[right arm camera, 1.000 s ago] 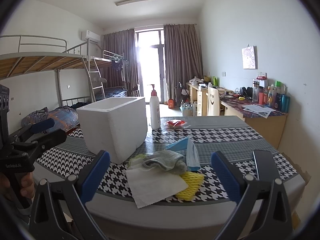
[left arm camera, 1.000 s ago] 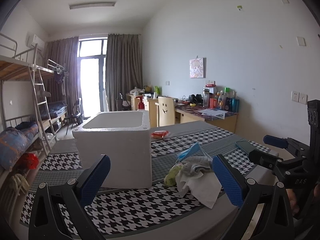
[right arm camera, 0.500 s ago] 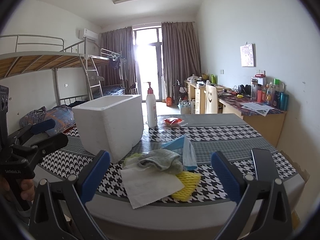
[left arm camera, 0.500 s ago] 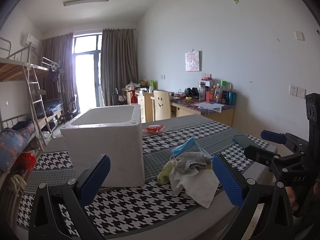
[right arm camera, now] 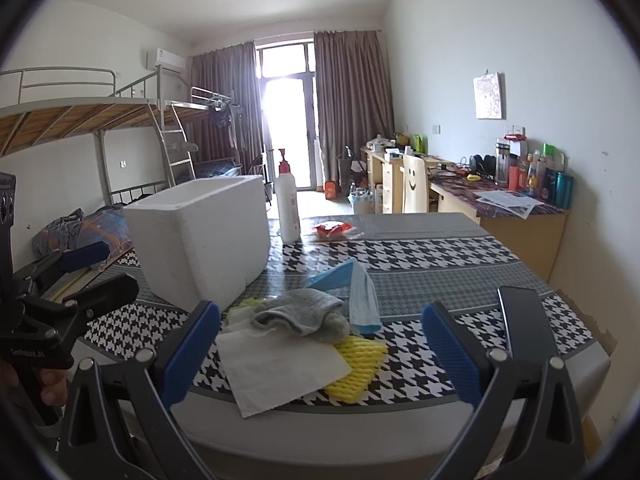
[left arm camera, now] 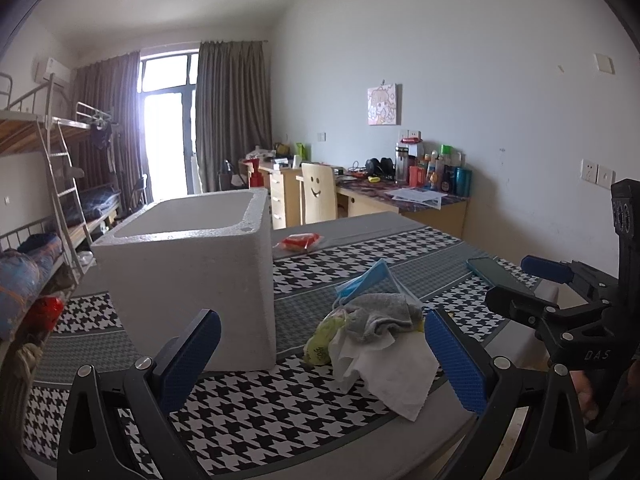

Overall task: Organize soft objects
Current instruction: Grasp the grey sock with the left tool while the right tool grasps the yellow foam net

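On the houndstooth table [left arm camera: 248, 416], as the left wrist view shows it, the white foam box [left arm camera: 188, 280] stands upright and open-topped. Just right of the box lies the pile of soft objects: a grey sock [left arm camera: 384, 312] on a white tissue [left arm camera: 396, 372], a blue face mask [left arm camera: 364, 280] behind it, and a yellow-green item [left arm camera: 322, 338] on the side nearest the box. The left gripper [left arm camera: 320, 360] hangs short of the pile, jaws wide apart and empty. Over the last second the box has shifted left in this view; the gripper appears to be swinging toward the pile.

From the right wrist view, the sock [right arm camera: 304, 312] overlaps the tissue [right arm camera: 280, 368], with yellow foam netting [right arm camera: 356, 364] beside it and the mask [right arm camera: 360, 296] behind. The right gripper [right arm camera: 320, 348] is likewise spread and empty; its view has barely changed. A lotion bottle [right arm camera: 289, 204] stands right of the box [right arm camera: 200, 240]. No object has been picked yet; sorting has not begun.
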Demonstrator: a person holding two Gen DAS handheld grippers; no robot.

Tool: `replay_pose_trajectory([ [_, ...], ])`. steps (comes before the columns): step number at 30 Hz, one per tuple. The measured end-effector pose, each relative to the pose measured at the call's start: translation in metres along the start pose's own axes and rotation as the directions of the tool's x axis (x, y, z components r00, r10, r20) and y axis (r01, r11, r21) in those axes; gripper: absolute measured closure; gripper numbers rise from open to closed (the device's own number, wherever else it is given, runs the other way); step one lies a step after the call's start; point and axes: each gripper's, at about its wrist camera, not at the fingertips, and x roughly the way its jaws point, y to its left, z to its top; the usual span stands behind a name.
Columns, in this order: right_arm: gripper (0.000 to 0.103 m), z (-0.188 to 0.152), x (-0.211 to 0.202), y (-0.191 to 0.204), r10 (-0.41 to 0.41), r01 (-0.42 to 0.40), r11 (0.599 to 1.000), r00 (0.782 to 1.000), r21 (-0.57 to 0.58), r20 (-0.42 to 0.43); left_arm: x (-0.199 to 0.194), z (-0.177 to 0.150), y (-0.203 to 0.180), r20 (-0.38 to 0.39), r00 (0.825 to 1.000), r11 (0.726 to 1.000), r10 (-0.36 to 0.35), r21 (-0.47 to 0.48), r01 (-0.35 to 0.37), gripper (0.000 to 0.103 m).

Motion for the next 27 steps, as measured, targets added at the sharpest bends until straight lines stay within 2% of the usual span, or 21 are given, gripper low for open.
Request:
replay_pose_trajectory([
  [12, 0.001, -0.006, 0.018, -0.009, -0.023, 0.024, 1.000, 0.998, 0.005, -0.063, 0.032, -0.003, -0.008, -0.084, 0.996, 1.000, -0.011, 0.010, 0.012, 0.001],
  [27, 0.001, -0.011, 0.030, -0.025, -0.051, 0.055, 0.998, 0.992, 0.033, -0.117, 0.062, -0.003, -0.016, -0.148, 0.989, 0.999, -0.027, 0.031, 0.032, 0.001],
])
